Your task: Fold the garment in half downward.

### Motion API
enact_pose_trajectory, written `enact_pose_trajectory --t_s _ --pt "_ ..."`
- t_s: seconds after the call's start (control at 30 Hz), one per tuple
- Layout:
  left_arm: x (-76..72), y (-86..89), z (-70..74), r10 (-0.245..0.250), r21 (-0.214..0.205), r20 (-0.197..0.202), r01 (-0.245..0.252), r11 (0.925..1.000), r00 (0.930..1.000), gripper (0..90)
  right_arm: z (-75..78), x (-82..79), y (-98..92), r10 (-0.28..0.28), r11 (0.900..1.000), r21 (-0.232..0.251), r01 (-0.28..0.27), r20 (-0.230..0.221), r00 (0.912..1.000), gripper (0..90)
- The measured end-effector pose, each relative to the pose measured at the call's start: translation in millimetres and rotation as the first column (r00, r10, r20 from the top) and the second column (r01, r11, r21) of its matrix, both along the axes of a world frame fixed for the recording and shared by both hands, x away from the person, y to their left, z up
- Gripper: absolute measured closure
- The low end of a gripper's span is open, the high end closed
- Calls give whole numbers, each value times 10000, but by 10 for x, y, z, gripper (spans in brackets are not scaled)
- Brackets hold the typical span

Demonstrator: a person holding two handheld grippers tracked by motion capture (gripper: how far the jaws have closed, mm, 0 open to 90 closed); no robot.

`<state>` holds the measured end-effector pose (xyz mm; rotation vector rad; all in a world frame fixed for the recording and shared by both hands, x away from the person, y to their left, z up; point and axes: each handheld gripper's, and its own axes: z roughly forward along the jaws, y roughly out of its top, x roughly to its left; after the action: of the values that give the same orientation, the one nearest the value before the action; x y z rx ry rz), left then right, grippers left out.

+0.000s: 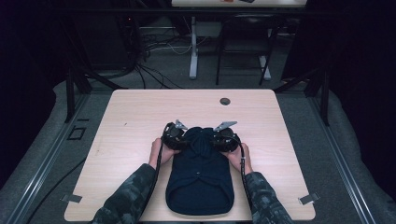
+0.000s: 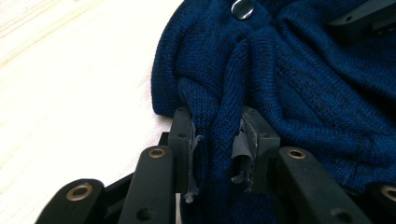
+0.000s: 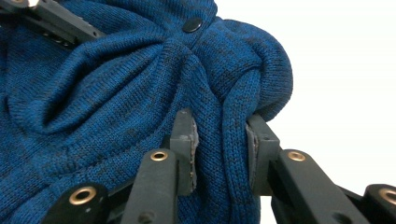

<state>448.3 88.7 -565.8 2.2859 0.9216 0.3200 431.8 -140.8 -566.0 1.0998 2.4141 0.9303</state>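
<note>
Navy knitted sweater [image 1: 200, 179], folded on my table [image 1: 140, 112]: my left gripper [image 2: 217, 135] and right gripper [image 3: 219, 140] each pinch 1 far corner, next lifting evenly together.

Your sleeves [image 1: 133, 193] have a grey and dark camouflage pattern, and they cover your forearms on both sides of the table [image 1: 140, 112]. The left gripper [image 2: 219, 140] is black, with brass-coloured rivets in its links and grey pads [image 2: 240, 149] that are torn and frayed. The right gripper [image 3: 219, 140] is also black with the same brass rivets. A black cable [image 1: 159, 163] runs along each sleeve, and a grey three-cornered plate [image 1: 225, 125] sits on top.
</note>
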Motion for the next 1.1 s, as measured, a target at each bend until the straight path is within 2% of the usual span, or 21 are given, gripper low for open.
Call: enact_pose_trajectory --t_s 0.1,0.13,0.17,0.2,0.27,0.3,0.33,0.37,0.4,0.43,0.47,0.53,0.6,0.63,0.73,0.8,0.87,0.93,1.0,1.03,1.1 --pt "-16 27 36 22 -130 -85 -23 9999 10000 663 66 -75 7 149 9999 -88 -144 618 9980 700" --pt "-16 27 36 22 -130 -85 -23 9999 10000 652 66 -75 7 149 9999 -88 -144 618 9980 700" --pt "-23 46 51 11 -236 -148 -14 9997 9999 652 89 -104 7 208 9997 -107 -199 857 9961 702" --pt "-34 79 72 -80 -365 -291 70 9993 9995 634 130 -178 13 357 9993 -159 -337 1458 9887 705" --pt "-44 108 81 -112 -536 -322 94 9985 9994 620 157 -237 20 514 9984 -326 -462 1849 9814 707" --pt "-44 108 81 -112 -536 -322 94 9985 9994 608 157 -237 20 514 9984 -326 -462 1849 9814 707" --pt "-46 134 88 -149 -721 -437 117 9973 9989 593 179 -302 34 665 9975 -406 -587 2310 9707 709" --pt "-46 134 88 -149 -721 -437 117 9973 9989 585 192 -320 32 766 9966 -490 -666 2444 9666 709" --pt "-46 146 86 -145 -811 -468 107 9967 9988 585 192 -320 32 766 9966 -490 -666 2444 9666 709" --pt "-32 171 74 -376 -1091 -656 302 9936 9971 553 216 -366 41 882 9958 -488 -777 2745 9575 711" --pt "-32 171 74 -376 -1091 -656 302 9936 9971 528 216 -366 41 882 9958 -488 -777 2745 9575 711" --pt "-9 186 50 -413 -1332 -859 296 9906 9954 492 243 -415 49 986 9949 -508 -872 3053 9471 712" --pt "11 191 26 -230 -1498 -988 79 9887 9948 427 265 -452 52 1185 9925 -681 -1019 3204 9398 712" --pt "23 190 7 -207 -1736 -1199 -4 9848 9926 406 260 -465 56 1162 9930 -588 -1023 3341 9353 712" --pt "18 156 -20 -260 -1702 -1229 47 9854 9921 450 252 -460 50 1126 9935 -546 -1001 3280 9380 712" --pt "7 130 -19 -309 -1600 -1046 138 9870 9940 567 233 -455 34 1112 9937 -492 -1007 3173 9418 709" --pt "-10 118 6 -421 -1495 -886 285 9883 9952 644 229 -454 14 1066 9943 -425 -983 3046 9465 707" --pt "-38 111 35 -428 -1541 -539 340 9875 9976 698 234 -449 -15 985 9951 -306 -936 2967 9499 703" --pt "-71 111 74 -510 -1462 -88 491 9880 9987 728 250 -438 -51 917 9957 -121 -919 2715 9581 696" --pt "-93 110 93 -504 -1519 151 521 9870 9986 739 259 -440 -70 858 9960 -12 -888 2732 9581 692" --pt "-133 115 132 -520 -1552 700 624 9859 9962 753 275 -427 -109 751 9960 293 -848 2438 9669 680"
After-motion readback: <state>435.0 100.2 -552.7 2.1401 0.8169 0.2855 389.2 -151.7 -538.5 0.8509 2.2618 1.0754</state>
